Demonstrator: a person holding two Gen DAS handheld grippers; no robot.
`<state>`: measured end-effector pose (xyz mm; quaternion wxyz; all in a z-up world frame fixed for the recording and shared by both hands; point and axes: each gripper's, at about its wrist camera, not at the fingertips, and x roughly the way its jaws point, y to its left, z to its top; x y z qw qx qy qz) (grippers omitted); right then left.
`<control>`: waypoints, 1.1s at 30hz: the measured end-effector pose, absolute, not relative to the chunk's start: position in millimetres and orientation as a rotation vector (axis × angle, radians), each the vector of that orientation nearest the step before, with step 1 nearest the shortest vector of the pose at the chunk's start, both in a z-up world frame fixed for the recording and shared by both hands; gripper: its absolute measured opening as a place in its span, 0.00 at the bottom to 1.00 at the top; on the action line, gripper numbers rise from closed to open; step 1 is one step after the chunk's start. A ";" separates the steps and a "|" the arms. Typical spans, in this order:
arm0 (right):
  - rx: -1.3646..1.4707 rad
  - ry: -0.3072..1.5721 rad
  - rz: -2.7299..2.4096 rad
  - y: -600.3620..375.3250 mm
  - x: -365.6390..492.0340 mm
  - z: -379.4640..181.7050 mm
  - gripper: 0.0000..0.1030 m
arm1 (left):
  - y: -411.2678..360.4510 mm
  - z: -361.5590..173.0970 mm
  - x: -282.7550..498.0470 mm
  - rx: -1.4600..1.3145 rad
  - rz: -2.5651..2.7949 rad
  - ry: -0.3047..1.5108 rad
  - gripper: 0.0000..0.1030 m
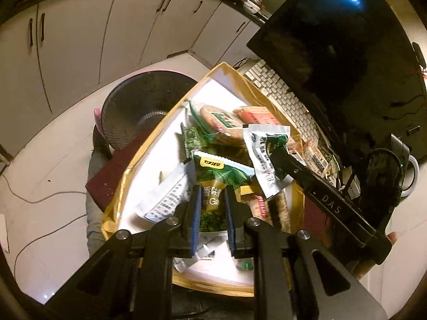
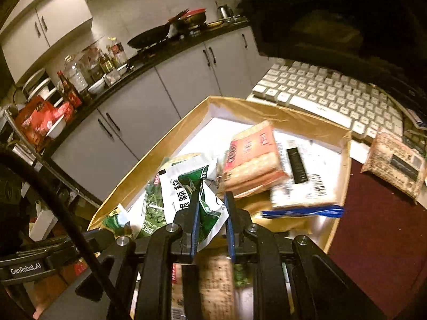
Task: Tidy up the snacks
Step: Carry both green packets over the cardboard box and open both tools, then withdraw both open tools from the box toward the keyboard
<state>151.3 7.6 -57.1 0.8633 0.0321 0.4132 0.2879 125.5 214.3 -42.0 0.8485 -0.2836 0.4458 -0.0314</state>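
A gold-walled cardboard box (image 1: 160,130) with a white floor holds several snack packets. In the left wrist view my left gripper (image 1: 212,190) is shut on a green packet with a yellow logo (image 1: 213,176), held above the box. To its right, the right gripper (image 1: 277,150) grips a white and green sachet (image 1: 260,160). From the right wrist view, the right gripper (image 2: 212,200) hangs over the box (image 2: 165,144) with its blue pads shut on that sachet (image 2: 181,186). The left gripper's body shows at the lower left, its fingertips hidden.
A red cracker packet (image 2: 250,157) and a white barcoded packet (image 2: 304,178) lie in the box. A brown speckled packet (image 2: 395,165) rests on the maroon cloth (image 2: 373,226) near a white keyboard (image 2: 320,93). A fan (image 1: 138,106) stands beyond the box's left side.
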 end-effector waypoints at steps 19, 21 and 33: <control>0.214 0.727 0.559 -99.1 114.4 -37.8 0.60 | 165.2 -17.5 98.6 -0.452 -0.060 0.843 0.64; 0.266 0.751 0.522 -124.1 115.8 -46.7 0.60 | 149.0 -12.7 98.6 -0.435 -0.103 0.839 0.65; 0.445 0.815 0.257 -234.7 139.8 -65.5 0.68 | 59.1 -7.0 120.8 -0.324 -0.337 0.880 0.70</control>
